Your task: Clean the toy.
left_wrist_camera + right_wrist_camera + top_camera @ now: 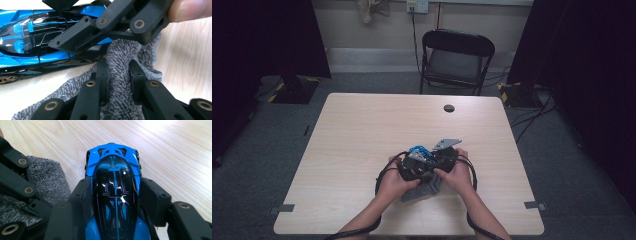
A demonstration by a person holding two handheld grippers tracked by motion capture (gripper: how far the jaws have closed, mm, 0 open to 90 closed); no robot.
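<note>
My right claw (116,195) clamps the glossy blue-and-black toy car (113,192) on the pale wooden surface (175,152); my left claw (117,75) pinches the grey knitted cloth (117,62) beside it. I judge wiping works best if I keep the car pinned and drag the cloth lightly along its side.

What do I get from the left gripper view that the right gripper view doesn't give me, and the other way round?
Left gripper view: the left gripper has its jaws pinched on a bunched fold of the grey cloth, the toy car is seen side-on with a gold wheel on the table, and a fingertip shows at the top. Right gripper view: the right gripper clamps the car's flanks, seen from above along its roof. Both show the blue and black car, the cloth, the wooden table, and the other gripper close by.
</note>
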